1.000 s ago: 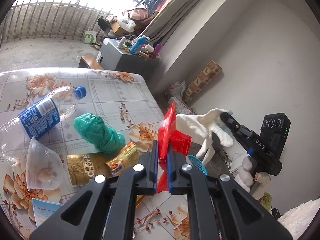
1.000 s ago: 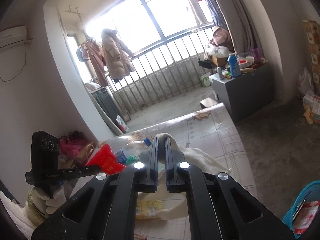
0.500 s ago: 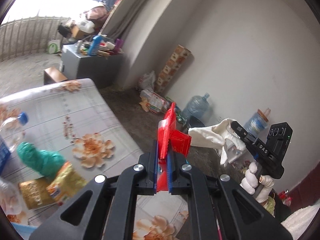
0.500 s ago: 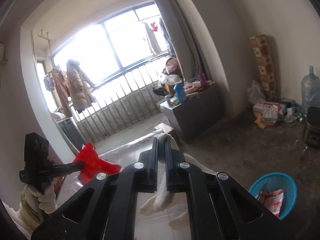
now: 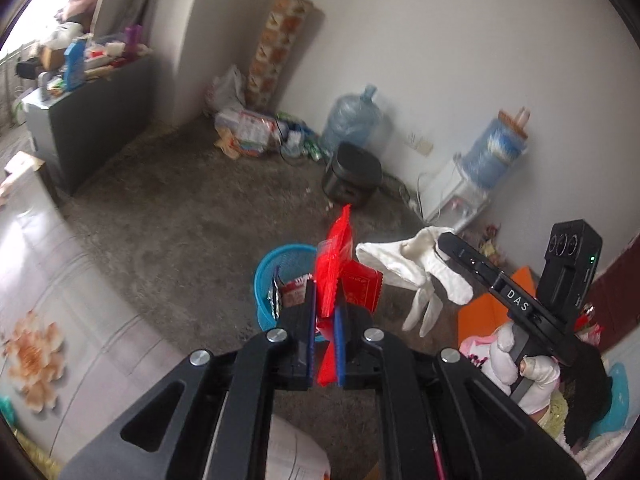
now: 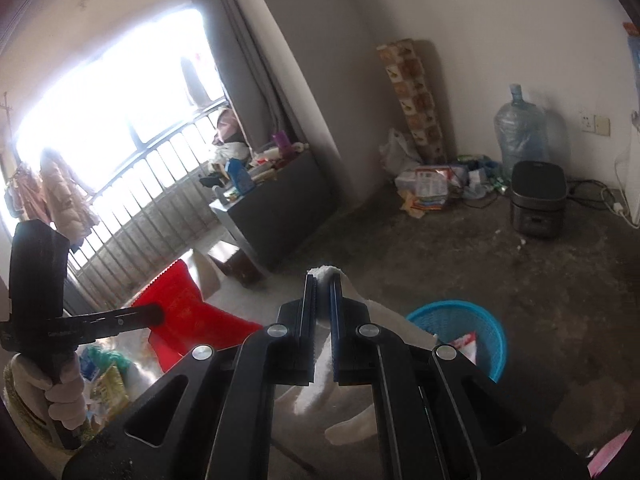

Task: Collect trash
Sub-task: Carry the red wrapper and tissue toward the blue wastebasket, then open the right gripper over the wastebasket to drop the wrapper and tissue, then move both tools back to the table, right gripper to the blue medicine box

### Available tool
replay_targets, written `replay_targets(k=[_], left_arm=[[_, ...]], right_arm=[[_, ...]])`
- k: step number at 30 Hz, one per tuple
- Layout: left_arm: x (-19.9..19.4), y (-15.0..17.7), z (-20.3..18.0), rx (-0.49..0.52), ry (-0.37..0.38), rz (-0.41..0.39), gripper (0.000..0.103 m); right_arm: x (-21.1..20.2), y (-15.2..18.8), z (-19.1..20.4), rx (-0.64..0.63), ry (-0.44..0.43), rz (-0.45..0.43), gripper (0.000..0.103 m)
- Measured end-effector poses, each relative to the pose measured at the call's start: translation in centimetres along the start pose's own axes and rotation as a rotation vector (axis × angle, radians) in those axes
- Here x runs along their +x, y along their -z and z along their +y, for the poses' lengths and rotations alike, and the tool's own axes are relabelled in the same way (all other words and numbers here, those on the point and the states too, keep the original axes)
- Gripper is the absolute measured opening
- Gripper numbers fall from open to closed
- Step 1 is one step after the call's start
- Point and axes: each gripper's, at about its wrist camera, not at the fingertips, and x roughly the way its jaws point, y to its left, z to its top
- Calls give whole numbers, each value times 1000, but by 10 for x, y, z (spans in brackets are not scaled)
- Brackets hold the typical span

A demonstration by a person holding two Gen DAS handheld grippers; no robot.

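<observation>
My left gripper (image 5: 325, 304) is shut on a red plastic wrapper (image 5: 335, 264) and holds it in the air, off the table edge and above the blue trash basket (image 5: 276, 276) on the floor. My right gripper (image 6: 322, 280) is shut on a white cloth glove (image 6: 320, 384), whose fingers hang down below it. The glove also shows in the left wrist view (image 5: 404, 268), just right of the wrapper. The basket shows in the right wrist view (image 6: 476, 324) with a wrapper inside it. The red wrapper shows there too (image 6: 188, 312), at the left.
The floral-cloth table (image 5: 60, 300) lies at the left with a green bag and snack packs (image 6: 104, 384) on it. On the concrete floor stand a black cooker (image 5: 354, 174), a water jug (image 5: 352, 120), a grey cabinet (image 5: 92, 116) and a pile of packets (image 5: 248, 132).
Both grippers have swung right, away from the table and out over the floor, carrying the wrapper and the glove. The blue basket has come into view below them.
</observation>
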Motion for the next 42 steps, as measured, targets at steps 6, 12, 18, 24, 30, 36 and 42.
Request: replay_targets(k=[6,12,18,24,30,36,42], left_arm=[[120,-22,-16,53,-31,167,7],[221,-30,-6,10,-8,278,27],[262,-23,8,-48,-96,306,57],[223,-28,3,-1,-111,206,59],[154,-43,-7,-12,-90,51,66],[44,-34,-13,-73,12,-85,86],[-57,-4,-15,-43,-21,-237,95]], right_arm=[[42,2,-46,76,67,83,5],[94,6,-85,119,170,186,45],[99,29,-105,195,227,236,62],[77,32,-105,226,222,180,62],[32,16,-61,126,196,14,63],[-22,9,15,-19,202,-200,96],[-48,14,66,-61,46,-254,95]])
